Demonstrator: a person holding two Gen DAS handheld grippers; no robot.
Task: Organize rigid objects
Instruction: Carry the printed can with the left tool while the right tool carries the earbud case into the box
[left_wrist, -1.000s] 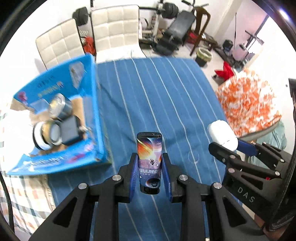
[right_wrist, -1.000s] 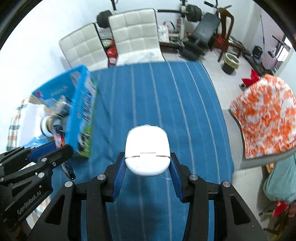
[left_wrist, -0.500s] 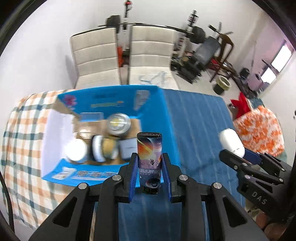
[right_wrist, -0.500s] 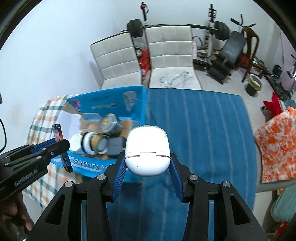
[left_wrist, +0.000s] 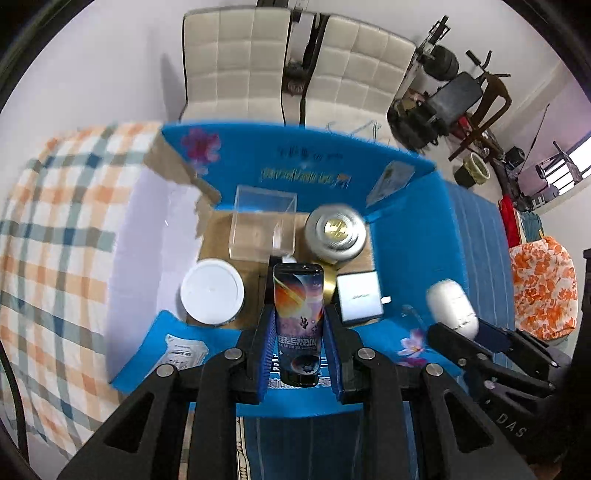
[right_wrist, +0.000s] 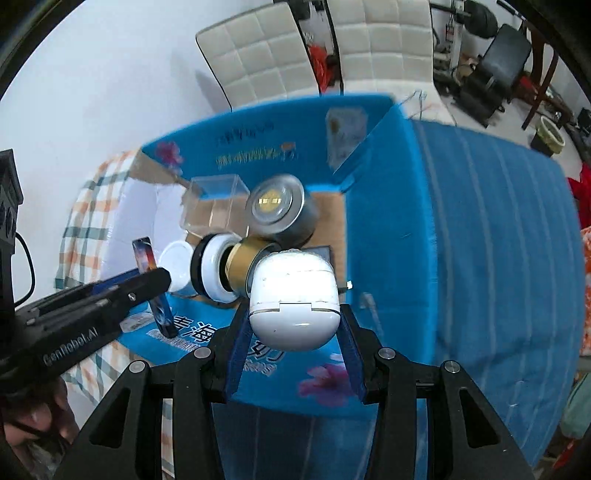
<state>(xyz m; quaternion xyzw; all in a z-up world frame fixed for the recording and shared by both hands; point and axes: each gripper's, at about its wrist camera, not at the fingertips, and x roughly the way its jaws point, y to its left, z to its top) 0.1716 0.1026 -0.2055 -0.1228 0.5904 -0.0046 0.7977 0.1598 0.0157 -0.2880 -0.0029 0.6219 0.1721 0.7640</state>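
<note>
My left gripper (left_wrist: 298, 328) is shut on a slim flat case with a space print (left_wrist: 298, 306), held upright over the near side of an open blue cardboard box (left_wrist: 406, 251). My right gripper (right_wrist: 293, 325) is shut on a white rounded case (right_wrist: 293, 295), also above the box's near wall. Inside the box lie a clear plastic cube (left_wrist: 263, 227), a silver round tin (left_wrist: 335, 232), a white round lid (left_wrist: 212, 290), a small white flat box (left_wrist: 360, 297) and a gold-and-white jar (right_wrist: 225, 267). In the left wrist view the right gripper (left_wrist: 452, 325) with its white case sits to the right.
The box stands on a table where a blue striped cloth (right_wrist: 498, 240) meets a checked orange-and-grey cloth (left_wrist: 55, 240). Two white padded chairs (left_wrist: 236, 55) stand behind the table. Gym gear (left_wrist: 454, 96) fills the far right. A hand (right_wrist: 33, 424) holds the left gripper.
Both grippers have swept left across the blue cloth and a little down, from beside the box to above its opening. Each still holds its object.
</note>
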